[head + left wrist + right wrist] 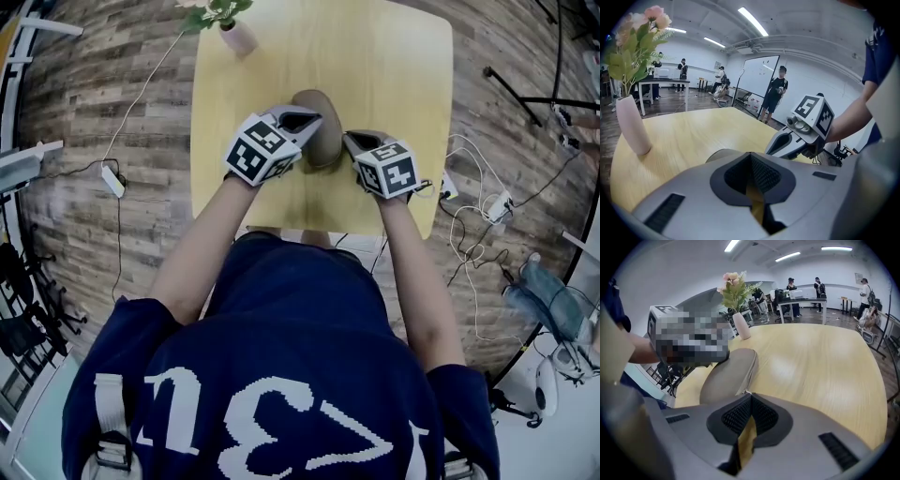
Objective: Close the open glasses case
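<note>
Glasses case [323,148] on table [394,66], lid down — left gripper [305,120] clenched beside it, right gripper [354,142] clenched at its zipper.

Bright, even indoor light from ceiling strip lights [752,21], soft glare on the wooden table [797,366], strong fisheye bending and dark vignetting at edges, one mosaic-blurred patch.

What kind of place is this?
Probably a shared lab or workshop: a whiteboard, strip lights on the ceiling, work tables at the back, and loose cables on the wood floor.
</note>
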